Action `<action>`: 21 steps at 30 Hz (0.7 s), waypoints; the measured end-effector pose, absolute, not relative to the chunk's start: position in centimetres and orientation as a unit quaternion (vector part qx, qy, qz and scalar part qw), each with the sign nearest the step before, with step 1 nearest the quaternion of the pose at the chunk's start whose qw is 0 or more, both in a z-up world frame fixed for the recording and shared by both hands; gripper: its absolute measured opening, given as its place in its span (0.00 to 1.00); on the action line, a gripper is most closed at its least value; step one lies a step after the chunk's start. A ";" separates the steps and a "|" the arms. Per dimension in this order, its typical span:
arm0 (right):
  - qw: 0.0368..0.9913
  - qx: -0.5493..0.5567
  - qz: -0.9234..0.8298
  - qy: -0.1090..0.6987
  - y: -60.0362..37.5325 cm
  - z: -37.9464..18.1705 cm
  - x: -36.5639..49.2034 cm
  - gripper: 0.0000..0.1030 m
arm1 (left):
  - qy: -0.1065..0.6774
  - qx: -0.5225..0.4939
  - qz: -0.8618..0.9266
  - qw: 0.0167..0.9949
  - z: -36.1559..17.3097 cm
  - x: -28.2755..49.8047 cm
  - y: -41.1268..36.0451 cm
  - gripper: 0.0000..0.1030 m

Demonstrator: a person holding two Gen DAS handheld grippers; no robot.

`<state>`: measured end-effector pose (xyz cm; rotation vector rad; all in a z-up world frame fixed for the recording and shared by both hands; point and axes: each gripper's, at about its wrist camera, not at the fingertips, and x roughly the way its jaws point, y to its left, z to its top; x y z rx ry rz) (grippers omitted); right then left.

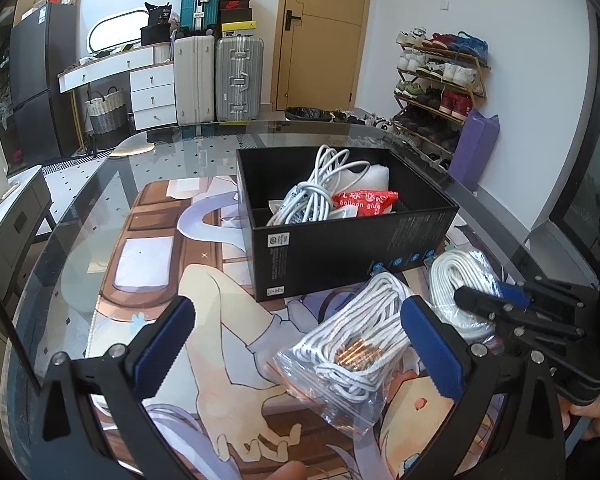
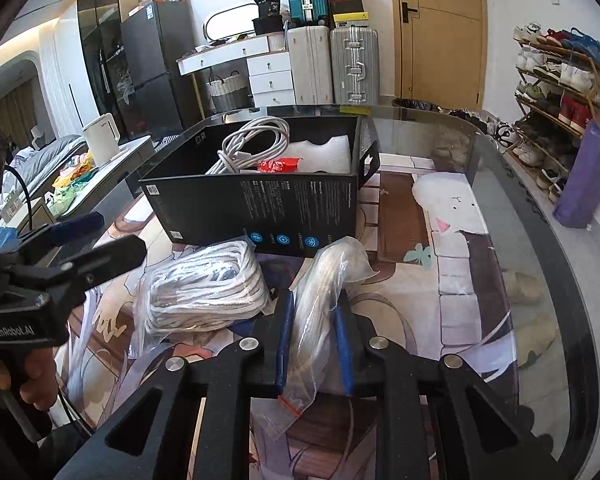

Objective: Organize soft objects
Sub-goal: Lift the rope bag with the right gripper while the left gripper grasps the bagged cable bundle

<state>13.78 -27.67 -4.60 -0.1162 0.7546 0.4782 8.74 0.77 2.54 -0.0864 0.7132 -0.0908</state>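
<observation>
A black box (image 1: 340, 252) stands on the printed mat; it holds a white cable coil (image 1: 320, 184), a red packet (image 1: 366, 202) and white foam. It also shows in the right wrist view (image 2: 260, 208). A clear bag of white rope with copper tips (image 1: 360, 344) lies in front of the box, between my left gripper's open fingers (image 1: 300, 344). My right gripper (image 2: 314, 340) is shut on a second bag of white rope (image 2: 320, 300). The first bag (image 2: 204, 284) lies to its left.
The glass table (image 2: 520, 220) carries a printed anime mat (image 1: 148, 260). Its curved edge runs to the right. Suitcases, a drawer unit and a shoe rack stand beyond the table.
</observation>
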 end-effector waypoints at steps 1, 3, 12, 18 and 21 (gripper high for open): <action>0.903 -0.054 0.231 0.359 -27.8 -4.4 13.7 0.18 | 0.351 -0.041 -0.046 0.934 2.4 8.8 0.7 1.00; 0.907 -0.049 0.231 0.349 -27.9 -3.9 13.4 0.17 | 0.357 -0.037 -0.050 0.932 2.3 8.9 0.5 1.00; 0.910 -0.041 0.229 0.343 -28.2 -3.4 13.4 0.16 | 0.388 0.010 -0.072 0.919 0.7 9.1 -1.9 1.00; 0.910 -0.046 0.221 0.349 -28.2 -3.7 13.6 0.16 | 0.419 0.028 -0.073 0.905 -0.4 9.6 -3.1 0.98; 0.909 -0.045 0.219 0.352 -28.3 -3.8 13.7 0.17 | 0.433 0.038 -0.080 0.897 -1.1 9.7 -3.7 0.90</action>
